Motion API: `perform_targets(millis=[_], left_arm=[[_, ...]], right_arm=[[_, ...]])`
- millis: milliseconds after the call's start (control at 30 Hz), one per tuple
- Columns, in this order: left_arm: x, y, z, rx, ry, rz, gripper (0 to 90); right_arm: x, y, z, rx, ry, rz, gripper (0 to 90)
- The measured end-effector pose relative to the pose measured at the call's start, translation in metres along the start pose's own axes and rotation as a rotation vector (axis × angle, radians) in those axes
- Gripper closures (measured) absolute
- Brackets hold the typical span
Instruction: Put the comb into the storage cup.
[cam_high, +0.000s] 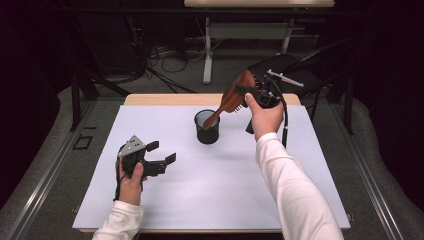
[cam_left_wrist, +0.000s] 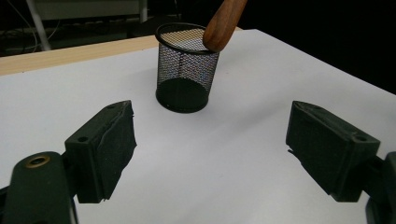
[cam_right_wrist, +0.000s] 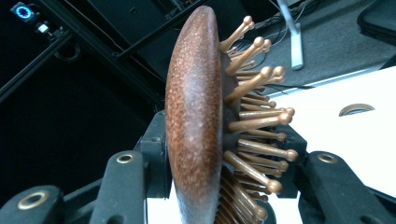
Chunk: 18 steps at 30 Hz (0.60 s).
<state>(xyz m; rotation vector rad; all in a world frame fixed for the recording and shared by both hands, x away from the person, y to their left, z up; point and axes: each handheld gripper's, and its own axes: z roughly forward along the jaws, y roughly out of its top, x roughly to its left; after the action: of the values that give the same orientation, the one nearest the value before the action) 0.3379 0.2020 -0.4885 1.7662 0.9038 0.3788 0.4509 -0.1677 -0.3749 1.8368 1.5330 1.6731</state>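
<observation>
On the white tabletop (cam_high: 210, 175), a black wire-mesh cup (cam_high: 207, 127) stands upright near the middle, slightly toward the far edge. The white sheet covers most of a pale wooden table whose bare far strip (cam_high: 165, 99) shows beyond it. Above the cup, a brown wooden hairbrush (cam_high: 231, 98) is held tilted, its head raised to the right and its handle end dipping to the cup's rim; in the left gripper view the rounded handle tip (cam_left_wrist: 223, 25) sits at the rim of the mesh cup (cam_left_wrist: 186, 70). The right gripper (cam_high: 250, 93), held above the table's far right part, has its jaws clamped on the brush head: in the right gripper view the two black jaws press the brush (cam_right_wrist: 196, 126) from both sides, one on the smooth back and one among the ball-tipped pins (cam_right_wrist: 261, 121). The left gripper (cam_high: 160, 156) rests low over the near left part of the table, well apart from the cup, its jaws spread wide with nothing between them; its pads (cam_left_wrist: 116, 144) frame bare white surface. Both forearms wear white sleeves (cam_high: 290, 185). Beyond the table lie a grey floor (cam_high: 165, 75), loose cables (cam_high: 170, 55), the white leg of another desk (cam_high: 207, 50), and dark surroundings on both sides.
</observation>
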Motion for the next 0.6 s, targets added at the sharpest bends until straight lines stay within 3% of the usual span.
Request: perform_targets(millis=[267,600], left_arm=[[0.001,0.0,0.0,0.001,0.001,0.002,15.8],[0.001,0.0,0.0,-0.001,0.0,0.001,15.8]], right_arm=[[0.001,0.0,0.004,-0.05,-0.013,0.008,51.1],[-0.001,-0.004,0.011,-0.067,-0.046,-0.004,51.1]])
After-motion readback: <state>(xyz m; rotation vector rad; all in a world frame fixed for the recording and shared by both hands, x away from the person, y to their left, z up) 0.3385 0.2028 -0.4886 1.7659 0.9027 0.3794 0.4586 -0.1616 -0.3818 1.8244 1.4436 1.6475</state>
